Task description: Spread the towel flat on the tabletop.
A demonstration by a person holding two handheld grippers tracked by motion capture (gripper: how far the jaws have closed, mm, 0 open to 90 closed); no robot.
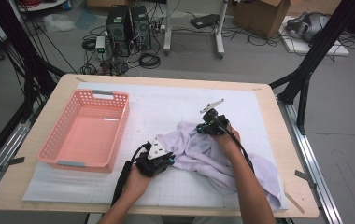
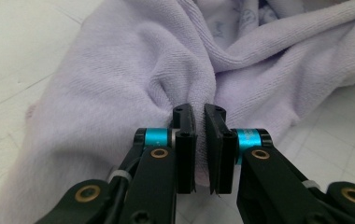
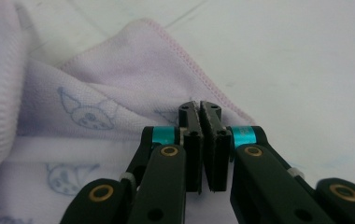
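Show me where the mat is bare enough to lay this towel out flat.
Bare mat lies between the pink basket and the towel, running to the far edge, and along the near edge left of the left gripper. The right side is crowded by the towel and right gripper.

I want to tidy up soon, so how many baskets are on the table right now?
1. A pink basket sits on the left side of the table, apart from the lilac towel that both grippers pinch.

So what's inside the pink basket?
Nothing: the basket shows its bare bottom. The lilac towel lies beside it on the white mat, hiding the mat beneath.
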